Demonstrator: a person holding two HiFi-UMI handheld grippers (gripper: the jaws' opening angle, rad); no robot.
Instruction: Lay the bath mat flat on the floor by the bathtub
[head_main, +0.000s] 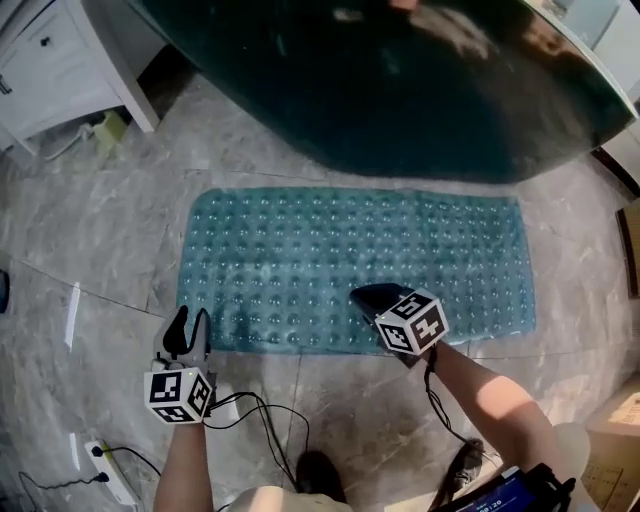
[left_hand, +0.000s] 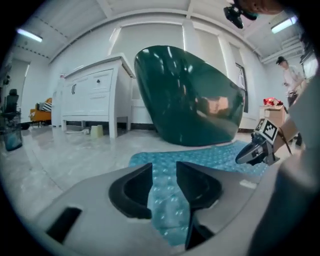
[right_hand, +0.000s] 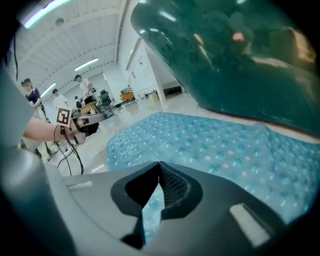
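— Where is the mat?

— The mat (head_main: 350, 265) is spread on the floor (head_main: 90, 230), with its far long edge just beside the tub (head_main: 400, 90). It looks flat, corners included, as far as the head view shows.

— So which step is this?

— The tail end, I'd say. The laying looks done, and only checking and drawing clear are left.

— And the grippers?

— The left gripper (head_main: 191, 318) hangs by the mat's near left corner. Its jaws are partly apart with nothing between them, and the mat shows only beyond them. The right gripper (head_main: 362, 295) is over the near long edge, jaws closed tip to tip. I see no mat pinched in them.

— Next move?

— Probably little. Press down any raised edge with the closed right tips, or nudge the mat square to the tub. Then lift both away without catching the edge.
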